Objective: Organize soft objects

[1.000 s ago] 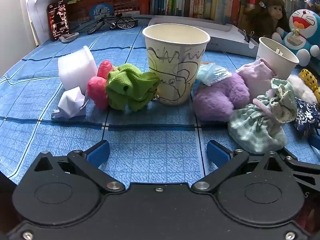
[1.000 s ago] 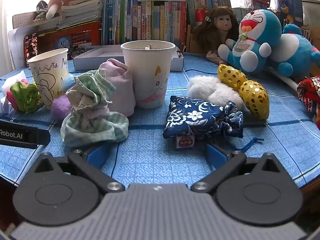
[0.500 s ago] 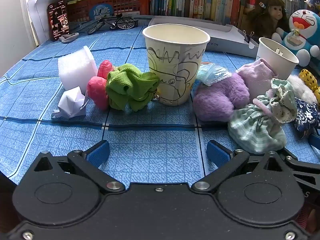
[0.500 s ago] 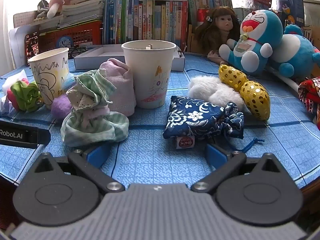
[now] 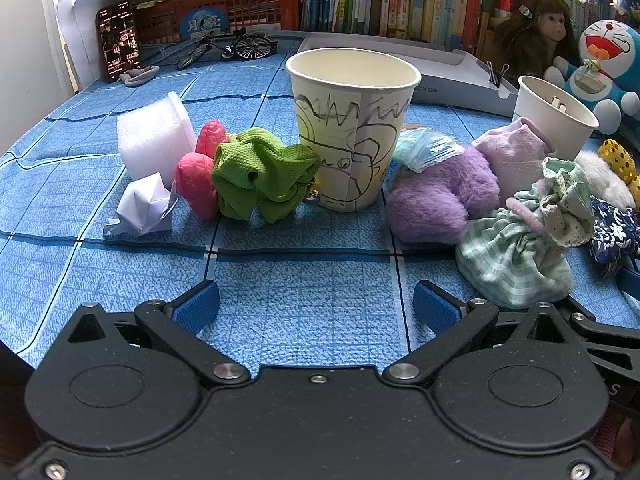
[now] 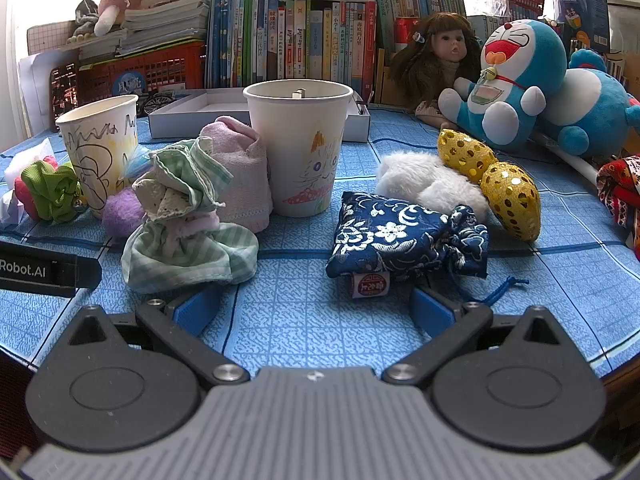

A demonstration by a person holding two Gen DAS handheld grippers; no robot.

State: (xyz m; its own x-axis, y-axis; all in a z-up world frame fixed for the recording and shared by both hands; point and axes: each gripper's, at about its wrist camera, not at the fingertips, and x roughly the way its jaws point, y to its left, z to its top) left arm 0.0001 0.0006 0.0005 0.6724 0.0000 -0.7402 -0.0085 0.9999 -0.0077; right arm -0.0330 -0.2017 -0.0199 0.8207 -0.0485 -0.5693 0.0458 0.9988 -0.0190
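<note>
Both tongs, left (image 5: 316, 306) and right (image 6: 316, 304), stayed spread apart and empty above the tabletop (image 5: 304, 320); nothing shifted over the last second. Soft objects like the green scrunchie (image 5: 260, 172) and navy pouch (image 6: 404, 240) lay beside the cups, so sorting looked unstarted.

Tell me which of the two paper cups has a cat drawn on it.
The cat is on the right-hand paper cup, beside the pink cloth. The other cup, near the green scrunchie, carries only black scribbled outlines.
</note>
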